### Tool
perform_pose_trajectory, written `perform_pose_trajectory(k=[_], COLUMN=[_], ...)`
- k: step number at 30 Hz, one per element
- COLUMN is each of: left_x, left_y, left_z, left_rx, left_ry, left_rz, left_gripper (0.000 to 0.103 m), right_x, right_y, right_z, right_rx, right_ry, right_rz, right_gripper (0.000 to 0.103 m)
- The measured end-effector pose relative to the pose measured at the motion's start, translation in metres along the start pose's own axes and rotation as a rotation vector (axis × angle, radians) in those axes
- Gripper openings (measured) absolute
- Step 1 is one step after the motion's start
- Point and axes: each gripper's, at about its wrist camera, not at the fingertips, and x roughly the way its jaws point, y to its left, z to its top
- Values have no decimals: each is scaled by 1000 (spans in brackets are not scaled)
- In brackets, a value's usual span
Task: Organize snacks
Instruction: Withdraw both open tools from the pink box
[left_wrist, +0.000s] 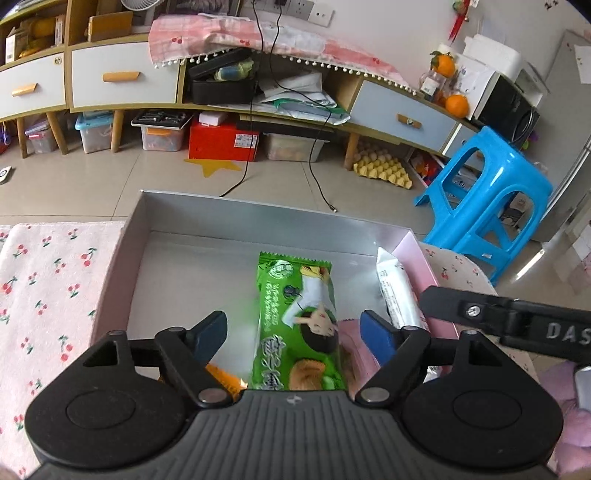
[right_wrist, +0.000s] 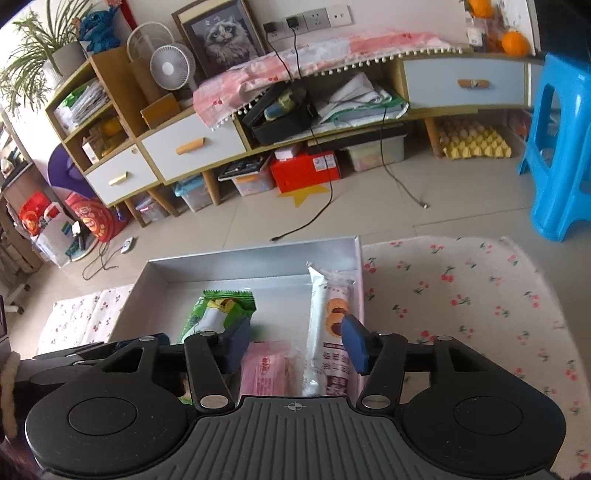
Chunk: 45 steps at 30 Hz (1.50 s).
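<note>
Both grippers, left (left_wrist: 295, 334) and right (right_wrist: 295, 341), open, holding nothing, over box (left_wrist: 236, 218); green snack (left_wrist: 299, 317) and white packet (right_wrist: 328, 325) lie inside

Each claw is built of matte black plastic. The left claw (left_wrist: 293, 332) has two round black hubs with raised discs, angled link arms pinned by silver round-head screws, and dark blue rectangular pads (left_wrist: 376, 332) at the fingertips. A ribbed dark grey body sits between the hubs, marked with a small white crosshair. The right claw (right_wrist: 295, 341) shows the same build, and white letters "DAS" are printed on its black side.
</note>
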Motion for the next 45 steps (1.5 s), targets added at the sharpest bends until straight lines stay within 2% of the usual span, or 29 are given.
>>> perform_pose_trajectory(k=[3,5,11,17,23,28,35,37,39,41,45], left_x=[-12,-19,-46,-70,-87,-101,-106,-103,-98,-100,-102], left_y=[-2,-4,-9,-11,-15,-14,-14,-13,-10,-4,7], left_z=[-3,-6,-20,-35,-54,-71,-97,-100,-100,-103,-107], left_rx=[-4,-8,1,8,32,53,101,105,94,55,-46], left_ry=[-12,-21,-25,-31,-21,-23,16,48,85,90,104], left_rz=[-4,-9,19,38,103,129,232,275,310,339,387], left_gripper=[84,91,96,102,102,102,103,102,102,102,100], right_x=[-16,-28,-58,-80,-99,-108,-107,-104,-102,-100,-102], right_y=[0,0,5,16,33,45,53,52,49,46,36], right_z=[-2,-4,-17,-36,-59,-79,-107,-109,-109,-108,-108], right_rx=[4,4,1,-12,-54,-101,-135,-119,-81,-45,-2], right_ry=[-7,-17,-34,-25,-10,-2,10,32,59,86,85], right_rz=[-3,0,6,12,21,22,51,43,43,30,-32], right_gripper=[67,69,82,85,90,90,91,91,91,91,91])
